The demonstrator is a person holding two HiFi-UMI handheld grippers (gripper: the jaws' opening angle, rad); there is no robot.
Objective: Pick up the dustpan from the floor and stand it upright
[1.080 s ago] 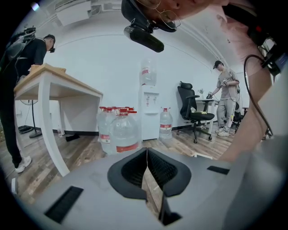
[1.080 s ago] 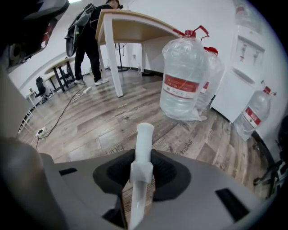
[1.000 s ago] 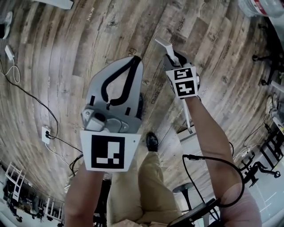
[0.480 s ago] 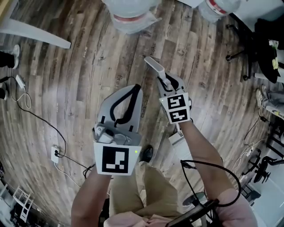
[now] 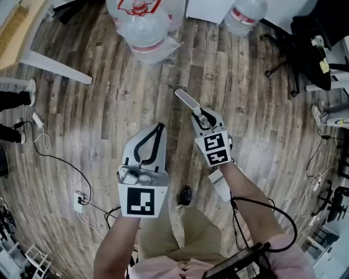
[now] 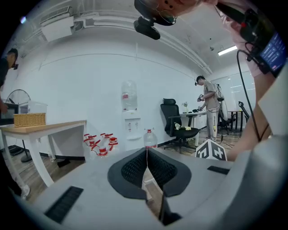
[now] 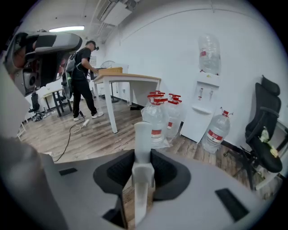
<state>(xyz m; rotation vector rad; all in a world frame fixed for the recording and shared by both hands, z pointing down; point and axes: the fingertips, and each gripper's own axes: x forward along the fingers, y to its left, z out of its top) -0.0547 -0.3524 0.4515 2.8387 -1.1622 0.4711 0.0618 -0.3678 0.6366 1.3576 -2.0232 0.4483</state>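
Note:
The dustpan is white with a long handle (image 5: 186, 100). My right gripper (image 5: 203, 119) is shut on that handle, well above the wooden floor. The handle's top sticks out past the jaws toward the upper left. A white lower part of the dustpan (image 5: 221, 185) shows beside my right forearm. In the right gripper view the handle (image 7: 143, 134) stands upright between the black pads, gripper (image 7: 143, 173) closed on it. My left gripper (image 5: 159, 127) hangs beside it, shut with nothing in it. Its pads meet in the left gripper view (image 6: 146, 152).
Large water bottles (image 5: 143, 24) stand on the floor ahead, another (image 5: 245, 13) to their right. A white table leg (image 5: 52, 65) is at far left, an office chair (image 5: 305, 38) at right. A power strip with cables (image 5: 80, 201) lies at left. People stand in the room (image 7: 83, 81).
The floor has dropped further away and the view has tilted forward, bringing the water bottles and table into sight. Both grippers stay shut, the right one still on the handle.

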